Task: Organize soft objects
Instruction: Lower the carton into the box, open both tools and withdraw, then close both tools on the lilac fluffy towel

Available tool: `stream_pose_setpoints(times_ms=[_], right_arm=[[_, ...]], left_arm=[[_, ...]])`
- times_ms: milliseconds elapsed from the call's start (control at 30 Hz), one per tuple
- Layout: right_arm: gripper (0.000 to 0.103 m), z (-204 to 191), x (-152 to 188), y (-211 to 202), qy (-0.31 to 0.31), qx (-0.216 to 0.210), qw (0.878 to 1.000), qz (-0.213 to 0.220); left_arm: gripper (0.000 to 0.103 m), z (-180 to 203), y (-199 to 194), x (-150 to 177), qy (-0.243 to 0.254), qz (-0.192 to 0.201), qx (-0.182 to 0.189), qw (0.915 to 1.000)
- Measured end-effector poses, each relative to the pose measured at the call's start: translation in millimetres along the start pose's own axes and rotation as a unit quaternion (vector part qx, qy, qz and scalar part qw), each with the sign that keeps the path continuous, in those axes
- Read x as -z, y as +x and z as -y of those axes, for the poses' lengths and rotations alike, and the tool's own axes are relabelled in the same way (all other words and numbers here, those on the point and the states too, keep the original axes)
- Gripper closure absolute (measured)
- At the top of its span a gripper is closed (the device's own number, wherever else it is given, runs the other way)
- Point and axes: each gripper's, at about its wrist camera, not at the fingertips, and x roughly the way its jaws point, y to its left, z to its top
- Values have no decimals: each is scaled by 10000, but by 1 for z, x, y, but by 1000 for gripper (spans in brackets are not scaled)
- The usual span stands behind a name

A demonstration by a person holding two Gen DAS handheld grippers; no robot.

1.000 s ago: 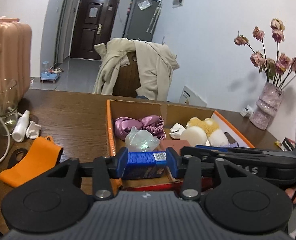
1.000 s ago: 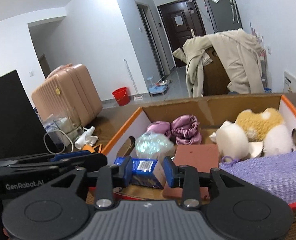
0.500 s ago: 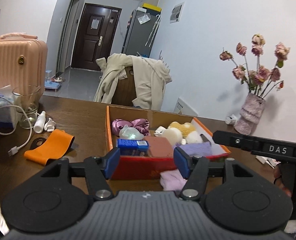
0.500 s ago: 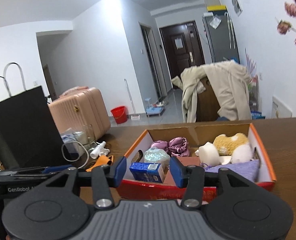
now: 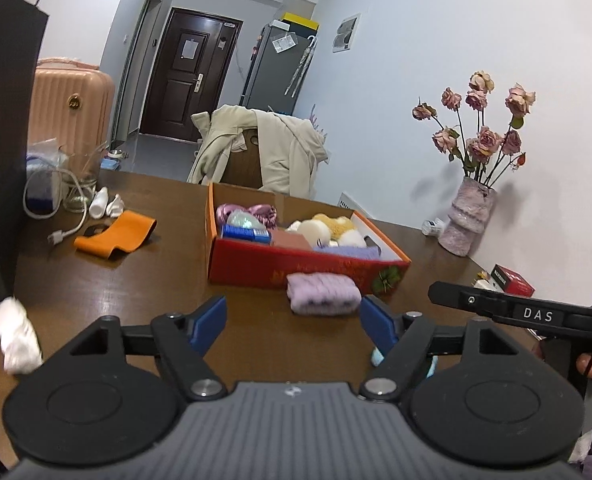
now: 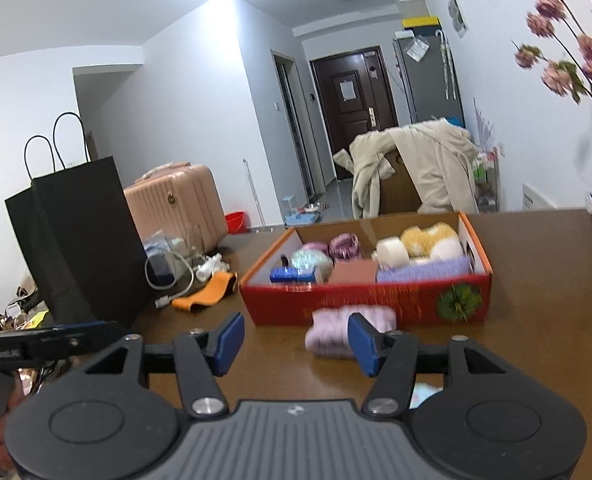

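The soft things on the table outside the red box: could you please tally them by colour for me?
Purple: 1, the folded purple cloth in front of the red box.
Orange: 1, the orange band left of the box.
White: 1, the white crumpled cloth at the left edge.
Total: 3

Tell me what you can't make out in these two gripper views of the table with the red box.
- Pale blue thing, left wrist view: mostly hidden behind the left gripper finger; kind unclear.
- Red box print, right wrist view: blurred, unreadable.
- White cloth, left wrist view: blurred near the left edge; kind unclear.
- Small red carton, left wrist view: label too small.
- Lilac folded towel, right wrist view: partly covered by the right gripper finger.
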Motion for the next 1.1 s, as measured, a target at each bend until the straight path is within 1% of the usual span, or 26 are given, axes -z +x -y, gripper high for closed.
stream_pose_setpoints(times_ms=[100, 267, 467, 567, 767, 933, 1100], right_arm=[[46, 6, 12, -11, 126, 46, 9999, -36], [45, 18, 23, -23, 282, 109, 9995, -30], [45, 32, 27, -19, 437, 203, 9988, -81], [45, 39, 26, -8, 491, 216, 9984, -150], [45, 59, 20, 28, 581, 250, 9974, -348], [45, 74, 9, 65, 595, 270, 9966, -501], [45, 88, -2, 104, 641, 204, 9954, -679]], left_arm=[[26, 2, -6, 10, -75, -32, 24, 10000], [26, 9, 0, 16, -49, -149, 28, 9999], [26, 12, 19, 19, -115, -334, 157, 9993], [26, 11, 38, 20, -171, -504, 148, 9985], [26, 6, 81, 14, -238, -731, 117, 9970], [27, 4, 129, 7, -262, -958, 139, 9950], [30, 2, 181, -4, -234, -1222, 89, 9922]])
